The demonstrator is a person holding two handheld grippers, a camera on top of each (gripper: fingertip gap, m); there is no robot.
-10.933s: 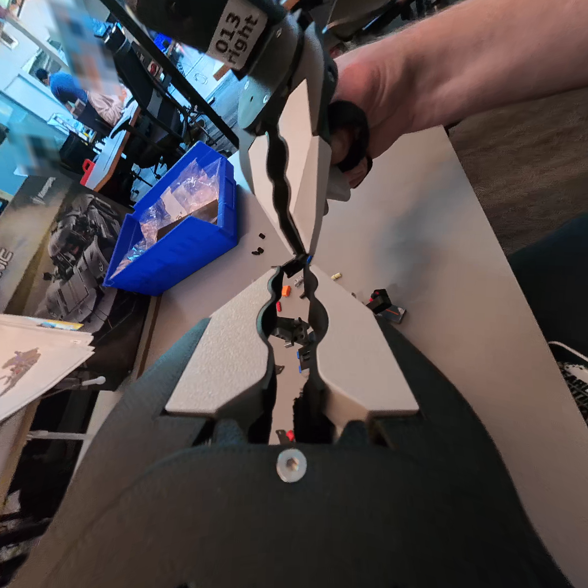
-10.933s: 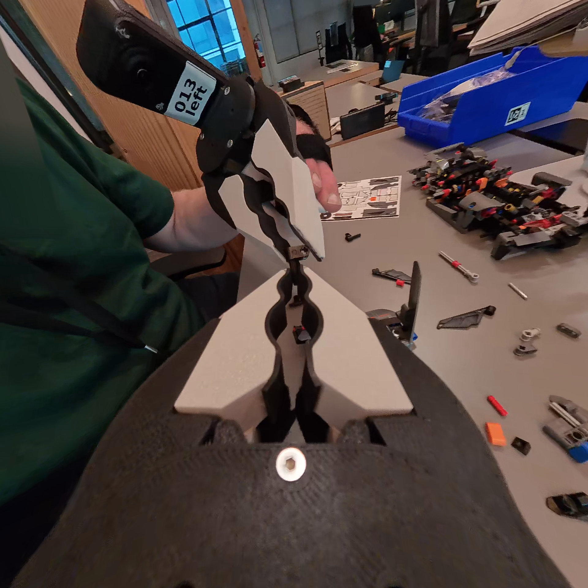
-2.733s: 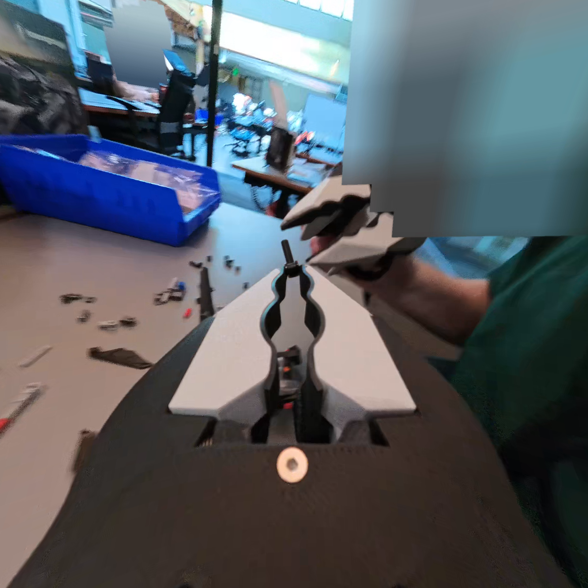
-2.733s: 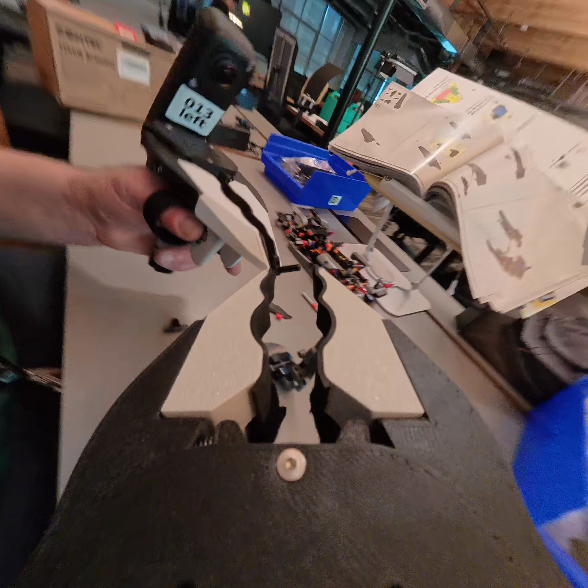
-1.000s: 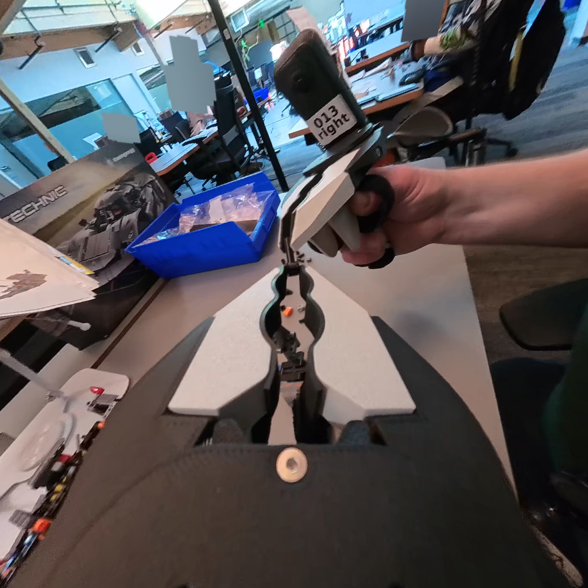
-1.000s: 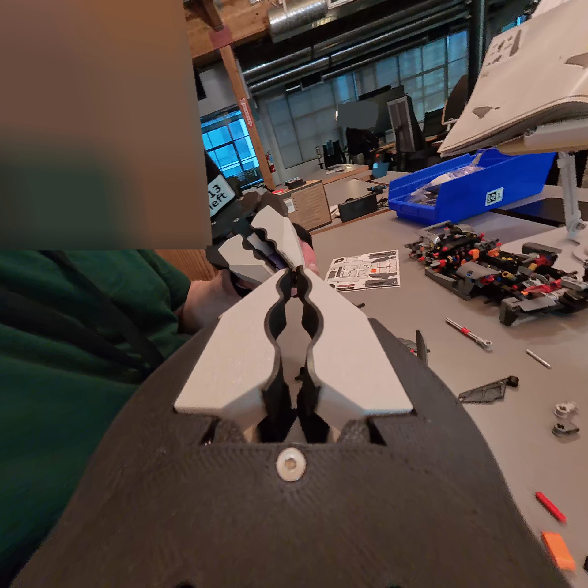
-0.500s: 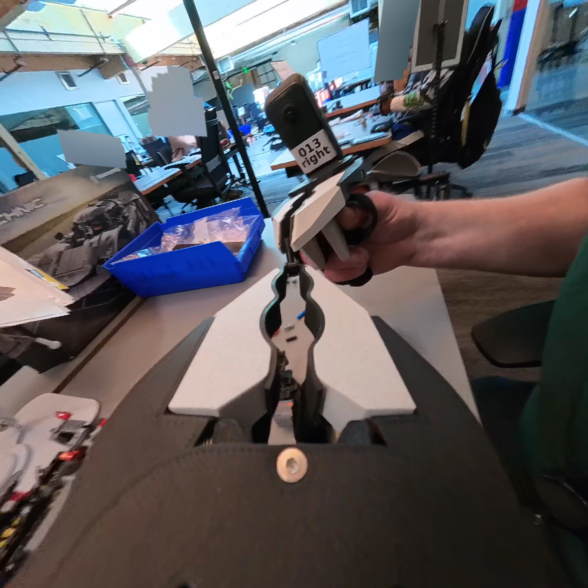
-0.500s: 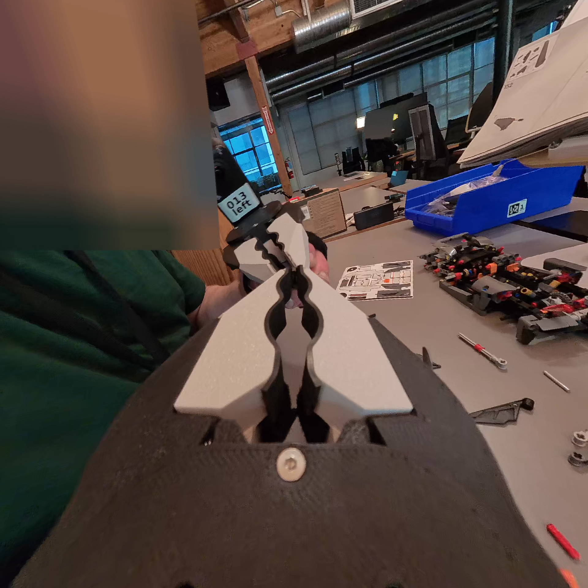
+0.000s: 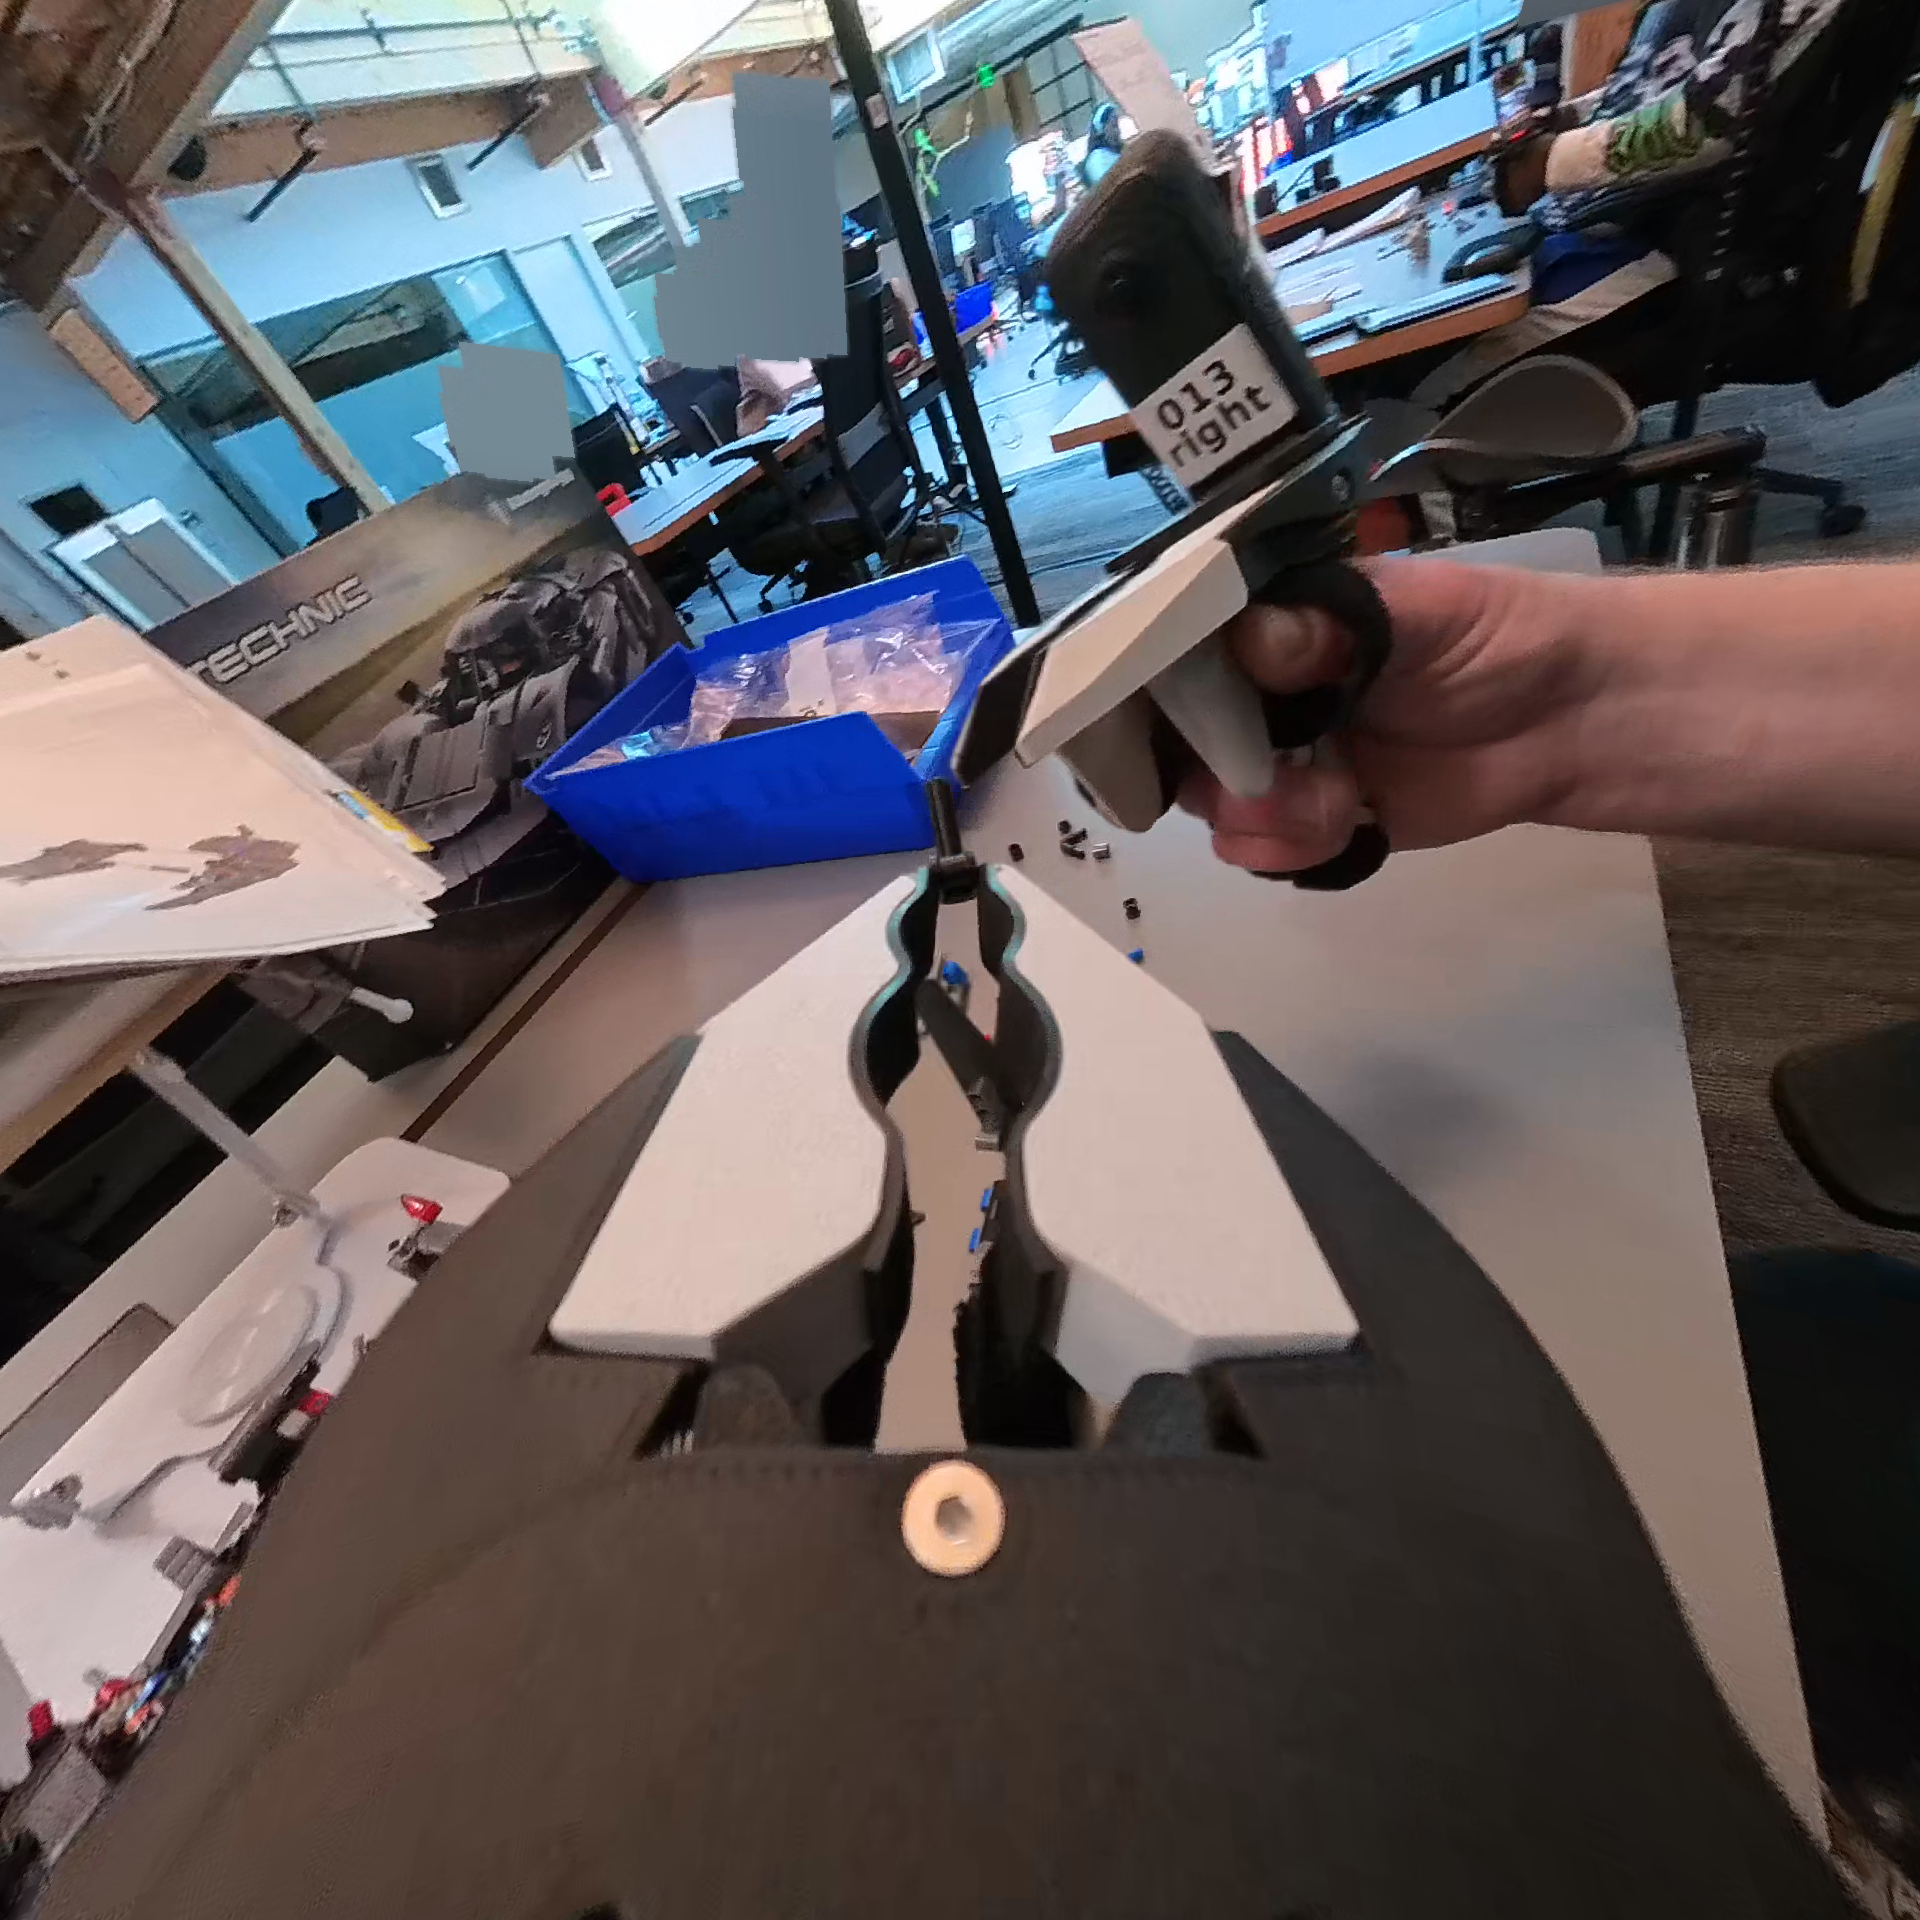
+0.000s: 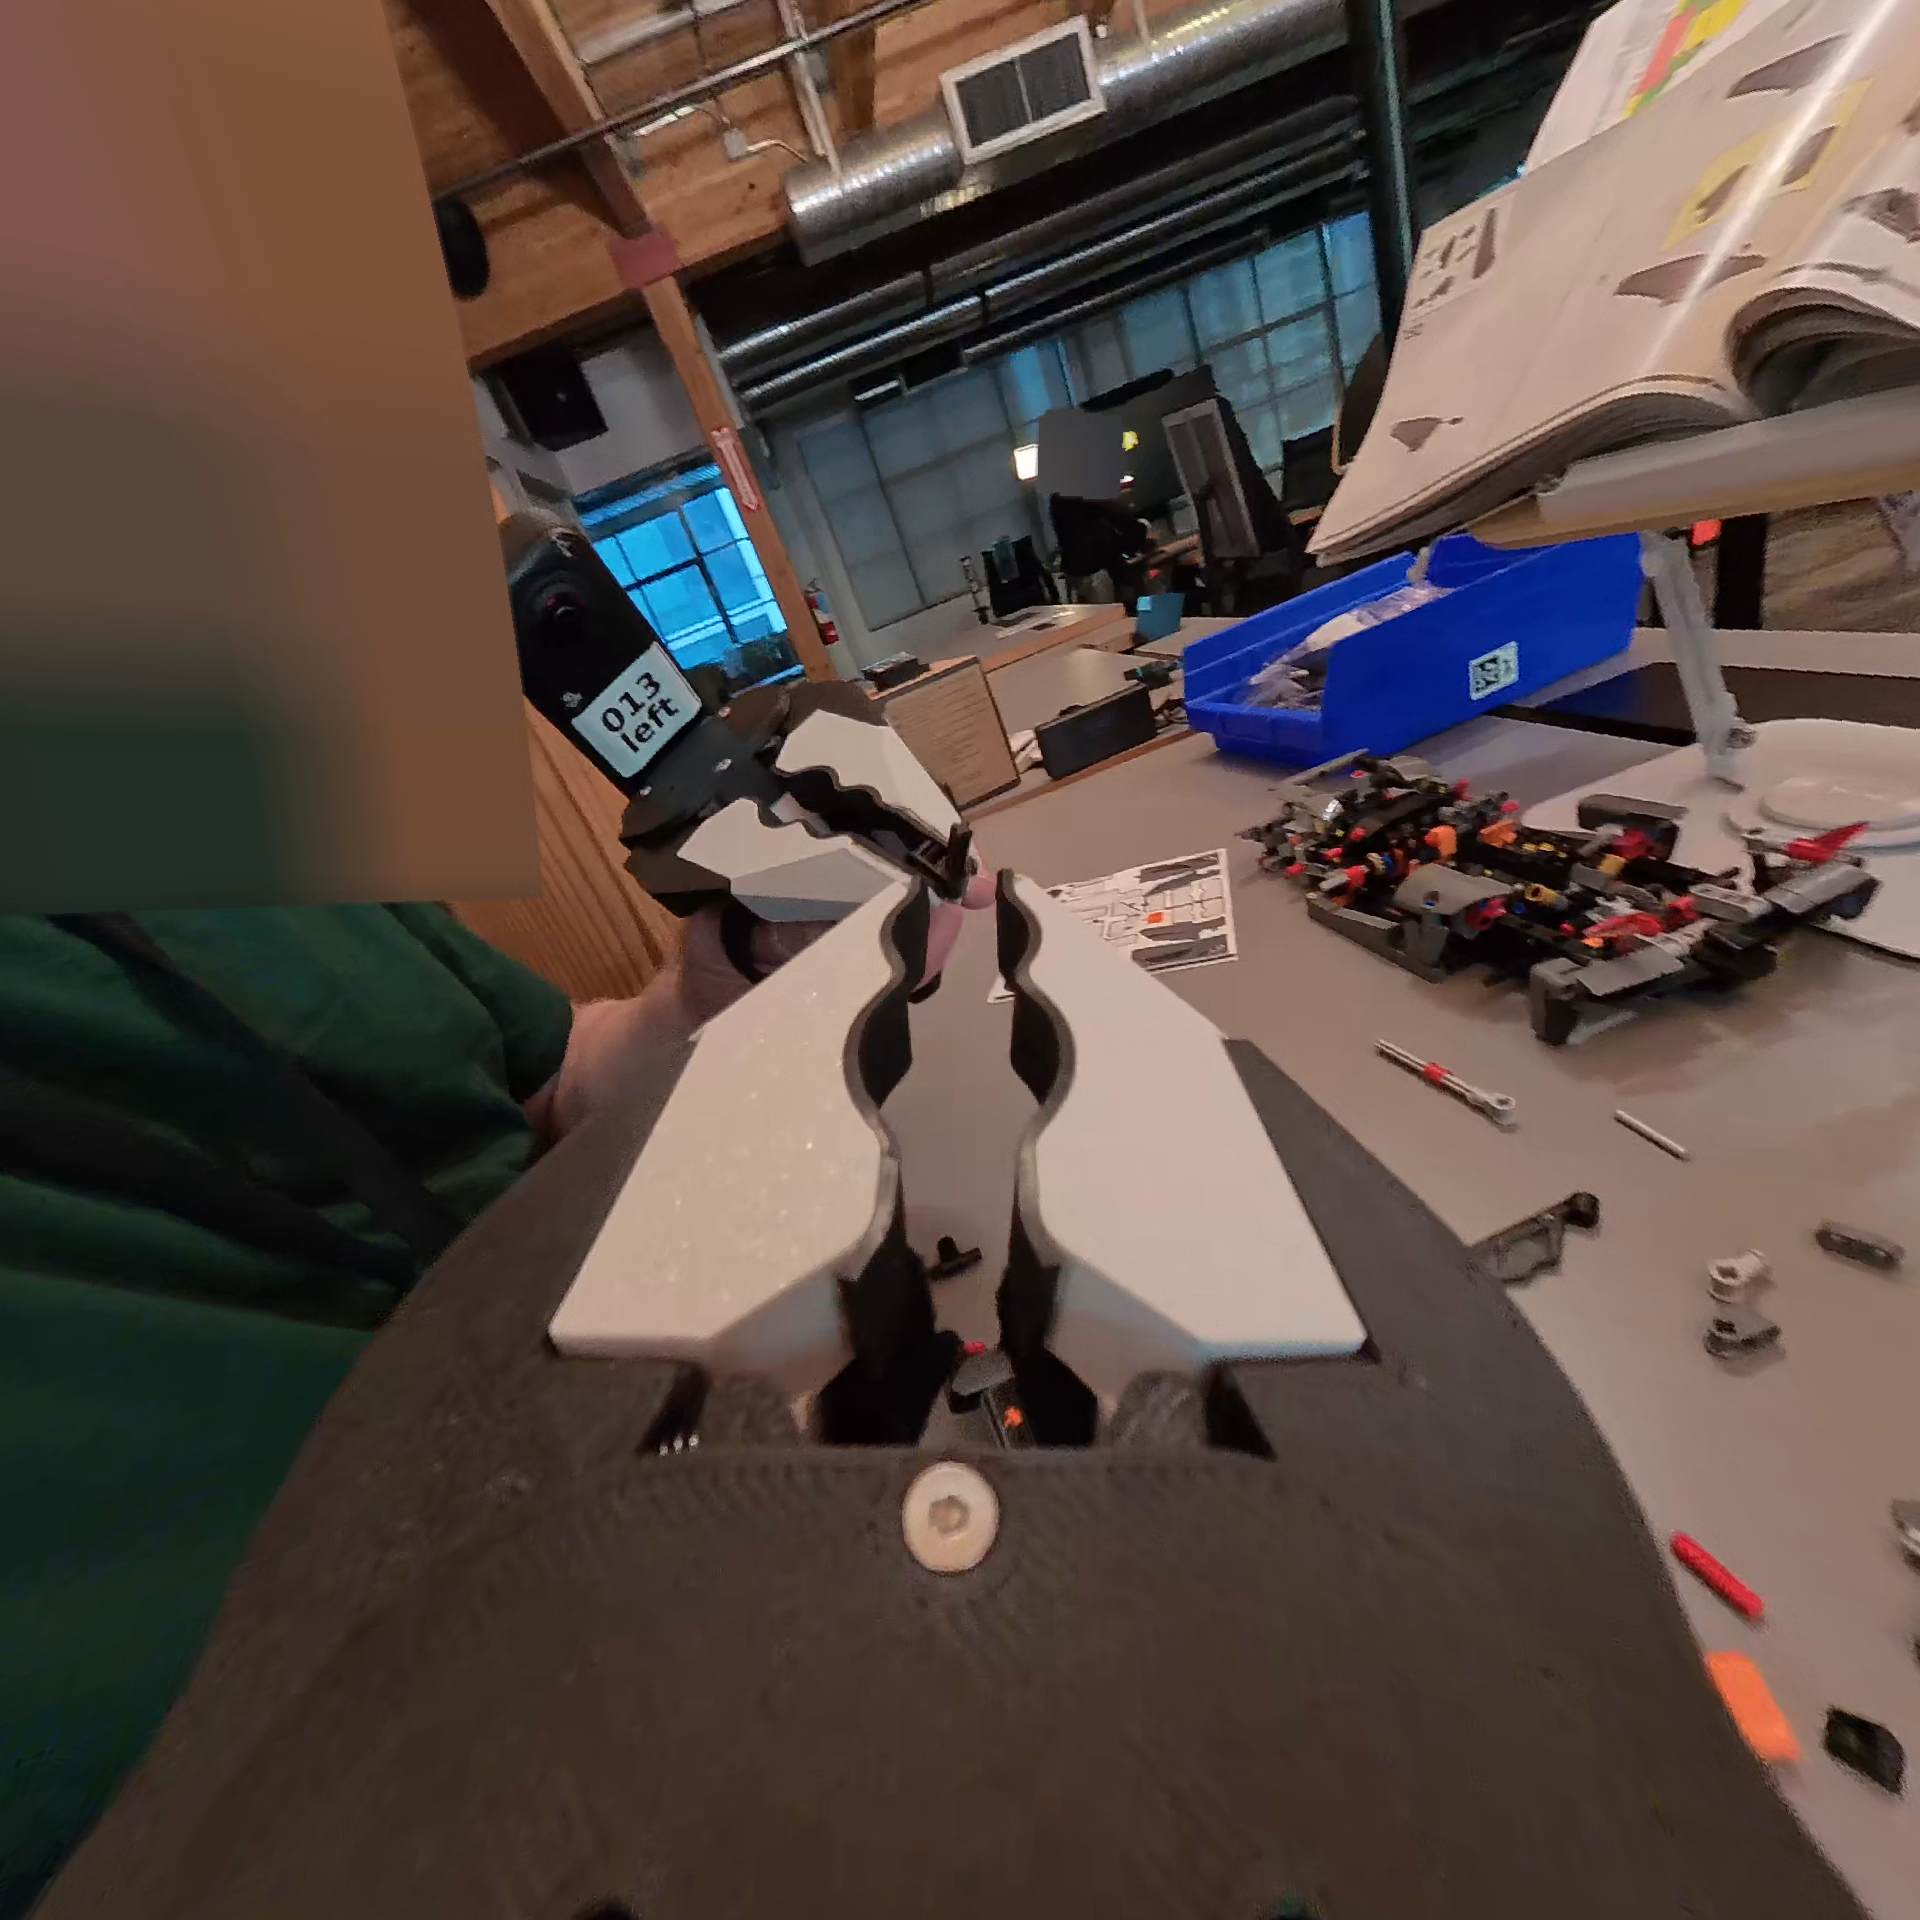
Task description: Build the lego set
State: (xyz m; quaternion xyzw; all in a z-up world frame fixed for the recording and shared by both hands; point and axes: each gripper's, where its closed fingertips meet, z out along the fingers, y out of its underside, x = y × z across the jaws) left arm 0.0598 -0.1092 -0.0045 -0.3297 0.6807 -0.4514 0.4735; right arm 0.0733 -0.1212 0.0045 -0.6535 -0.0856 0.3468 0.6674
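Each camera sits just behind its own jaws and looks forward along them, slightly down across the grey worktop [image 9: 1403, 1039]. The left wrist view faces the right gripper [image 9: 961, 753] close ahead, a blue bin [image 9: 748, 800] beyond. The right wrist view faces the other way, toward the left gripper [image 10: 951, 847]. Both views share the worktop, the bin and the open booklet [image 10: 1662, 260].

An open office with timber beams [image 10: 665, 270], silver ducting [image 10: 1039, 135], tall windows [image 10: 1195, 343] and desks [image 9: 1382, 187].
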